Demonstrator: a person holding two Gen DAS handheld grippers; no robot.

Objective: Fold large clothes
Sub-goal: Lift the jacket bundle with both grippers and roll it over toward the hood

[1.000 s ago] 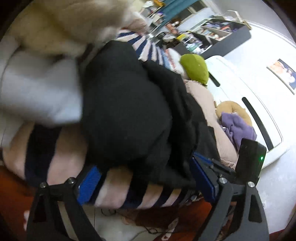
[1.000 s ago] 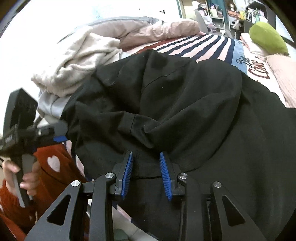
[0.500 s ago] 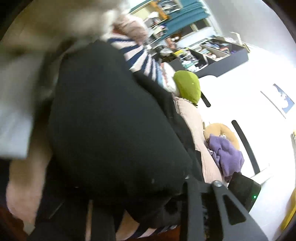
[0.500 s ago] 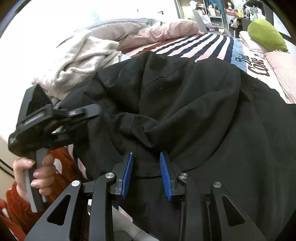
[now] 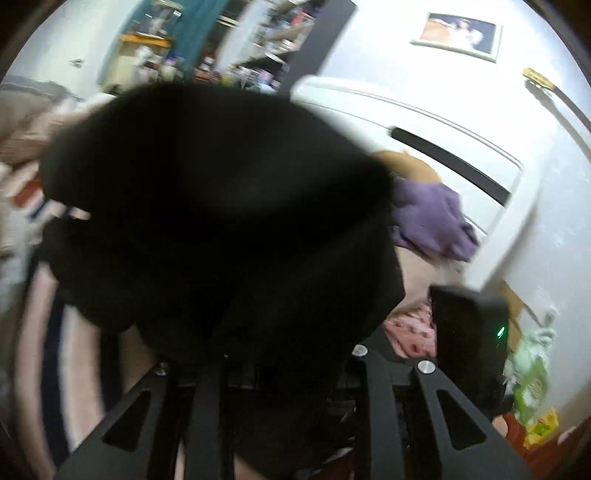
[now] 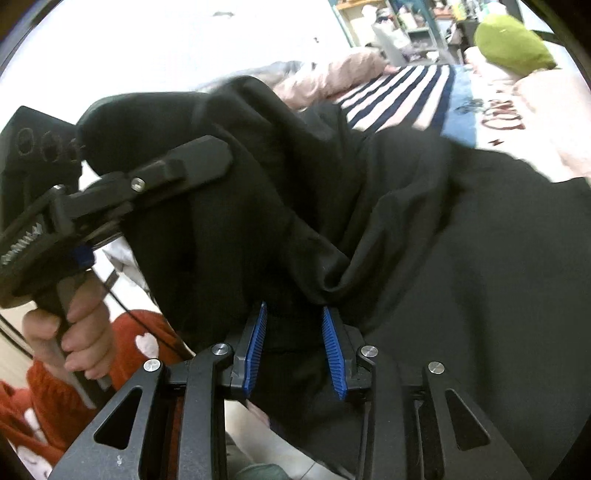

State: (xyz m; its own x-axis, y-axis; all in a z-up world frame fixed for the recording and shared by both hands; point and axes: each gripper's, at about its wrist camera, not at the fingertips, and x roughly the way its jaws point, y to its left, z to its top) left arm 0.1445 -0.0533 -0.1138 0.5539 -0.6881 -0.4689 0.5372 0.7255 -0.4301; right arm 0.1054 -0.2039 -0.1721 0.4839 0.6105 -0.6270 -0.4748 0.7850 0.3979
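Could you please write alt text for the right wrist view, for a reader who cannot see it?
The right gripper pinches the edge of a black garment between its blue pads. At left, a hand holds the left gripper, which lifts another part of it above a striped bed.

Home bedroom — striped bedsheet, pink blanket, cluttered shelves, framed picture on wall.
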